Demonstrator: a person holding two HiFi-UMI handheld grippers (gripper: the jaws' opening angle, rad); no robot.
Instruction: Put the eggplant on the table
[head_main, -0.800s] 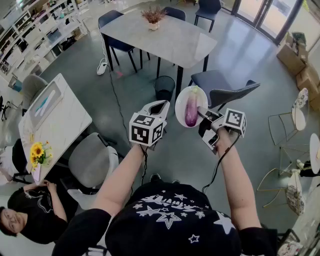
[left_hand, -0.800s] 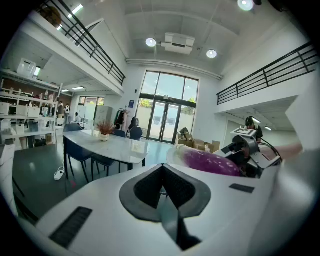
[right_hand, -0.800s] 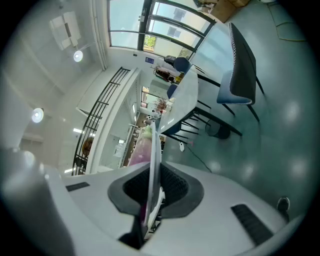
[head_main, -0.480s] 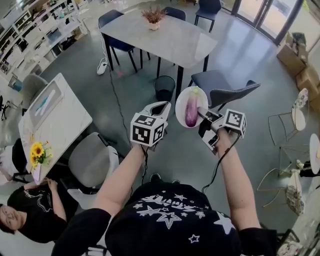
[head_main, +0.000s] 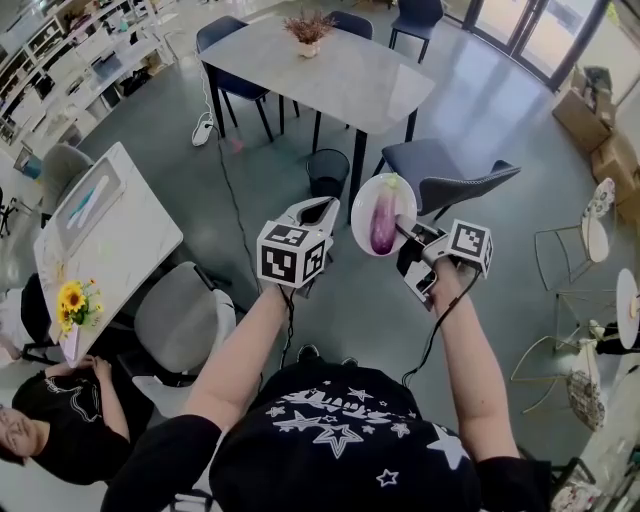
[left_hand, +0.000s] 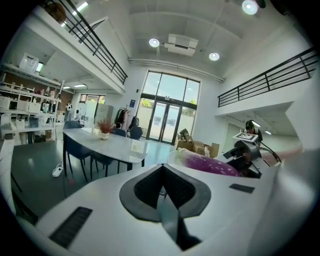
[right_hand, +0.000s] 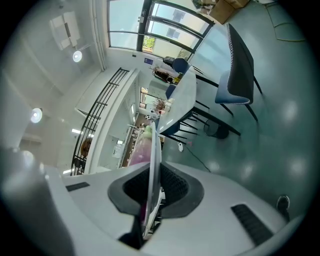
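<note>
– Left gripper (head_main: 318, 210)?
– Pressed together, nothing in it, at 9 o'clock of the plate (head_main: 360, 215).
– The eggplant (head_main: 383, 222)?
– Lying on that plate. The right gripper (head_main: 406, 232) pinches the plate's rim at 4 o'clock; the desk (head_main: 330, 75) stands well apart at 11 o'clock.

— What is seen on the floor (head_main: 480, 90)?
— A black wire bin (head_main: 329, 172) is set near a dark blue chair (head_main: 440, 170), and a thin cable (head_main: 232, 195) is trailed across it.
— And at the left?
— Sunflowers (head_main: 72, 302) are placed at the near corner of a white desk (head_main: 130, 235); a grey chair (head_main: 180, 320) is set just beside its edge. Cardboard boxes (head_main: 585, 110) are stacked at the far right.
</note>
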